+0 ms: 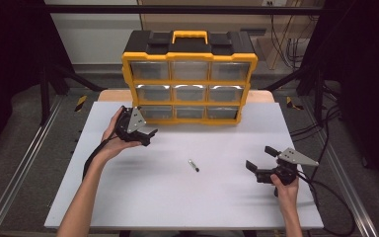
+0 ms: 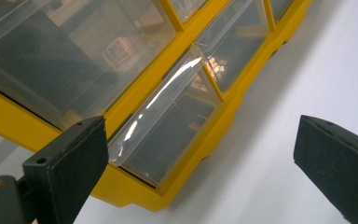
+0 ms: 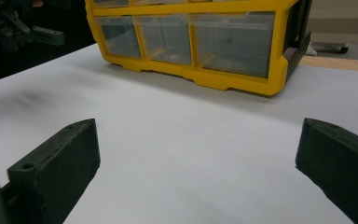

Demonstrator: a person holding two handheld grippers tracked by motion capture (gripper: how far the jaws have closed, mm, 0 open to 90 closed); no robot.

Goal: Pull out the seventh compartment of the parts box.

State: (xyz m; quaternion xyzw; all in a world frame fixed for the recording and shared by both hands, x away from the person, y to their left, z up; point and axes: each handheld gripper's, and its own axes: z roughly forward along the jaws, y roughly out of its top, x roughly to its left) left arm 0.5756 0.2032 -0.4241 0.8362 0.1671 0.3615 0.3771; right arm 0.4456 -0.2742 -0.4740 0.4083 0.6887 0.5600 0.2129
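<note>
both claws sit wide, holding nothing. left claw (image 1: 145, 134) hangs just beside the bottom-left drawer (image 2: 168, 126) of the yellow organizer (image 1: 189, 84) at the bench's (image 1: 128, 197) far edge; clear plastic drawer, front tilted out. approach the lip square, pinch gently. right claw (image 1: 261, 160) idles near a small screw (image 1: 193, 165).

Dim workshop bay around a pale table (image 1: 128, 197).

Grey floor (image 1: 24, 128) on both sides, crossed by metal rails (image 1: 19, 173) with yellow-black hazard tape (image 1: 81, 102) near the far corners. Black frame posts (image 1: 44, 84) left and right. Light wall panel (image 1: 94, 34) behind, wooden board (image 1: 202, 19) beside it, black cables (image 1: 288, 44) hanging at right.
</note>
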